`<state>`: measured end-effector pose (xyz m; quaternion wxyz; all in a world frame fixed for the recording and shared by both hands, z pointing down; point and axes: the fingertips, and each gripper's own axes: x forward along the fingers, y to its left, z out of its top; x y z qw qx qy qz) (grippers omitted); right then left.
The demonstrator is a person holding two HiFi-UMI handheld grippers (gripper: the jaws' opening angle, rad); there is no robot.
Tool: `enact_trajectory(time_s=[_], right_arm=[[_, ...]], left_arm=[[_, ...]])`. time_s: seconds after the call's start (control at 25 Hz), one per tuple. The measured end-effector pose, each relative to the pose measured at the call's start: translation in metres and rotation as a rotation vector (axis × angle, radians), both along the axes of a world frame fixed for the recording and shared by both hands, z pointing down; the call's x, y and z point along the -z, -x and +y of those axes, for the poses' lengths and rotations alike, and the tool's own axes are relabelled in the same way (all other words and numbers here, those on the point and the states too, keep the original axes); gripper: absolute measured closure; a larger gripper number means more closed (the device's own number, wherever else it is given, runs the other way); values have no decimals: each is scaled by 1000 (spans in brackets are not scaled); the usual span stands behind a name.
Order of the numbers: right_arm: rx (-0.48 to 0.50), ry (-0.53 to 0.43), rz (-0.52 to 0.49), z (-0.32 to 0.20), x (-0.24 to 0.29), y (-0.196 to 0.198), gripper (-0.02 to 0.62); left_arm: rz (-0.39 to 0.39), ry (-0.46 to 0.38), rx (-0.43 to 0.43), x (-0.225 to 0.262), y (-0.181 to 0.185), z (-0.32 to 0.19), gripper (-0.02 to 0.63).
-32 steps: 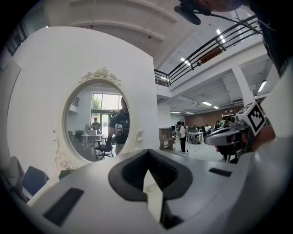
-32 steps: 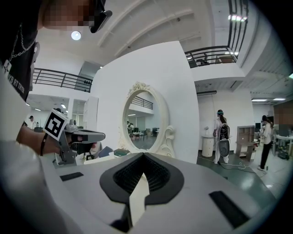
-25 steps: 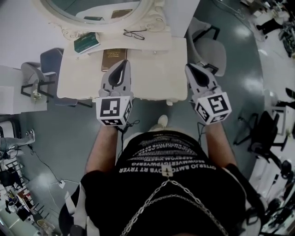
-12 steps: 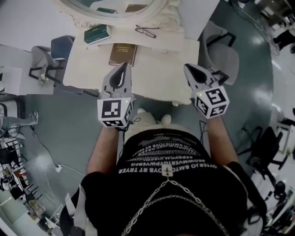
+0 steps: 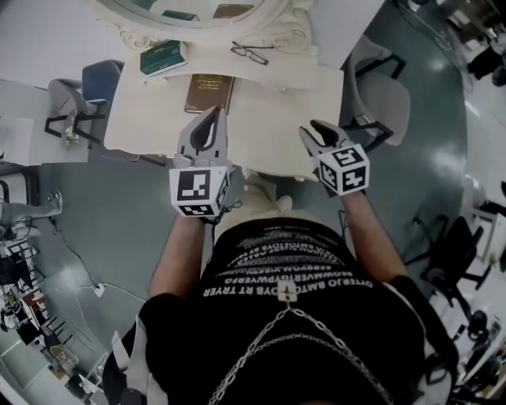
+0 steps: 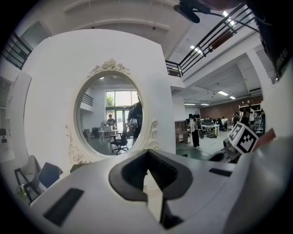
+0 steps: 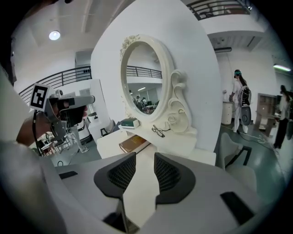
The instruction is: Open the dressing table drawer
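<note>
The cream dressing table (image 5: 265,107) stands in front of me, its front edge (image 5: 269,168) just past both grippers; I cannot make out the drawer front from above. My left gripper (image 5: 212,112) hovers over the table's near part, jaws shut with nothing in them (image 6: 147,160). My right gripper (image 5: 312,129) hangs lower, by the front edge right of centre. Its jaws are opening, and between them only the bare tabletop (image 7: 139,160) shows. The table (image 7: 110,139) lies ahead in the right gripper view.
An oval mirror (image 5: 198,12) in an ornate frame (image 7: 176,105) stands at the back of the table. On the top lie a brown book (image 5: 209,92), a green book (image 5: 162,57) and glasses (image 5: 249,54). A grey chair (image 5: 379,95) stands to the right, a blue one (image 5: 95,79) to the left.
The right gripper has dropped and swung left toward the table's front edge, and its jaws have parted. The left gripper has sunk a little and stayed shut.
</note>
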<state>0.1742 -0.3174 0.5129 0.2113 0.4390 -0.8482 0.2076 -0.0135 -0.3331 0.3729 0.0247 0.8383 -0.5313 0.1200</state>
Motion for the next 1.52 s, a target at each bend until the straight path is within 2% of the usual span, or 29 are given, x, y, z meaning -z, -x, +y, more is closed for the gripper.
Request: enact_trajectory(time_s=[0.64,0.96,1.36,1.52], right_arm=[[-66,171,55,-64,-70,14,491],[-103,234,72,-98,-101,22,491],[-157,305,82,-126,-143,29,491],[-217,334,81,-139,-159,24,491]], left_arm=[[12,42,-44,-16,20,-84,601],[-15,56,-60,-25,34,-125,601],[-29,100,-60,-41,54,-154,601],[-37,108,-64,-48,60,-160,601]])
